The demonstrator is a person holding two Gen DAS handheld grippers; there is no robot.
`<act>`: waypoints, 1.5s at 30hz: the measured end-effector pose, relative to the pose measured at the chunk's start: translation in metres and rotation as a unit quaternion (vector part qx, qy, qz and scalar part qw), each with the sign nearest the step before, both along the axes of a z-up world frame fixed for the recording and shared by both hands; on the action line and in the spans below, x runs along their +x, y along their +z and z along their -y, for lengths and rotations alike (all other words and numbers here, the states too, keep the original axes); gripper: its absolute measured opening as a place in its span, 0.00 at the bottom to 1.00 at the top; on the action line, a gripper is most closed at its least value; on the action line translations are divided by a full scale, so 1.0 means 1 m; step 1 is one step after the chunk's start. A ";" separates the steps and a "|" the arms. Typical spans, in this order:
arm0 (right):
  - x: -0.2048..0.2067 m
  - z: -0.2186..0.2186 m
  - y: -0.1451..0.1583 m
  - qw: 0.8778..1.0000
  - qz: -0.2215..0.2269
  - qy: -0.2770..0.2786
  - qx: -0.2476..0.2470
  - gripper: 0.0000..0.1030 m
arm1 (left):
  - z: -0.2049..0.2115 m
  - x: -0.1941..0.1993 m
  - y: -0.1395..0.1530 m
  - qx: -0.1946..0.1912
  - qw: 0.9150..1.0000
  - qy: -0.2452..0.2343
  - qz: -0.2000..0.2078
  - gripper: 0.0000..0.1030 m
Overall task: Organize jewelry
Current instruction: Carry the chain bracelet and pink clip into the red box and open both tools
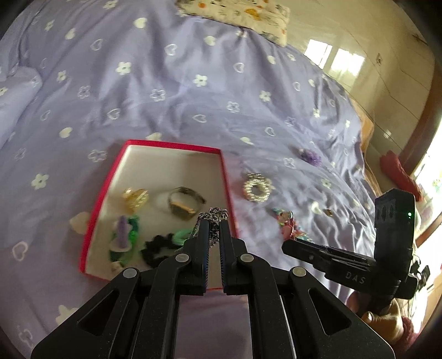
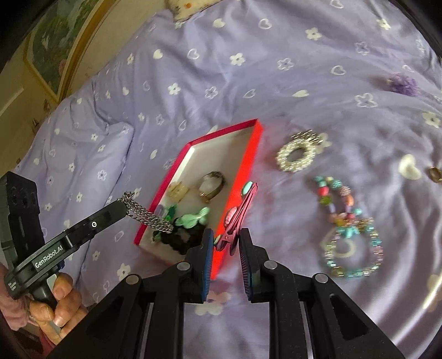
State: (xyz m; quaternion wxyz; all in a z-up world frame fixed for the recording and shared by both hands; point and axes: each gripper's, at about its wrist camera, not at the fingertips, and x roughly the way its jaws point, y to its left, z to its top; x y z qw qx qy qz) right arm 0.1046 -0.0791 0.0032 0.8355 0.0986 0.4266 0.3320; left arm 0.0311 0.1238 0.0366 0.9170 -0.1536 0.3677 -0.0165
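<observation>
A red box (image 1: 225,176) with a white inside lies on the purple bedspread; it also shows in the right wrist view (image 2: 250,163). It holds a gold ring (image 1: 136,199), a metal ring (image 1: 185,205), and green, purple and black pieces (image 1: 124,234). My left gripper (image 1: 213,221) is shut on a silver chain (image 1: 214,214) above the box's right edge; the chain hangs down in the right wrist view (image 2: 147,218). My right gripper (image 2: 226,239) is shut on a pink hair clip (image 2: 239,212) with turquoise stones, beside the box's red wall.
On the bedspread right of the box lie a pearl ring-shaped piece (image 2: 297,154), a colourful bead bracelet (image 2: 346,229), a purple flower piece (image 2: 402,82) and a small gold piece (image 2: 435,174). A floral pillow (image 1: 237,13) lies far back.
</observation>
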 end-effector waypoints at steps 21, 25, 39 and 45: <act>0.010 -0.100 -0.032 0.996 -0.037 0.083 -0.025 0.18 | -0.064 0.001 -0.036 -0.010 0.998 0.063 -0.028 0.05; 0.017 -0.110 -0.041 0.994 -0.045 0.088 -0.037 0.18 | -0.072 0.006 -0.050 -0.012 0.997 0.071 -0.040 0.05; 0.013 -0.114 -0.044 0.993 -0.035 0.101 -0.055 0.17 | -0.080 0.012 -0.091 -0.017 0.993 0.083 -0.084 0.05; 0.008 -0.126 -0.040 0.990 -0.027 0.124 -0.065 0.17 | -0.080 0.011 -0.092 -0.019 0.993 0.083 -0.085 0.05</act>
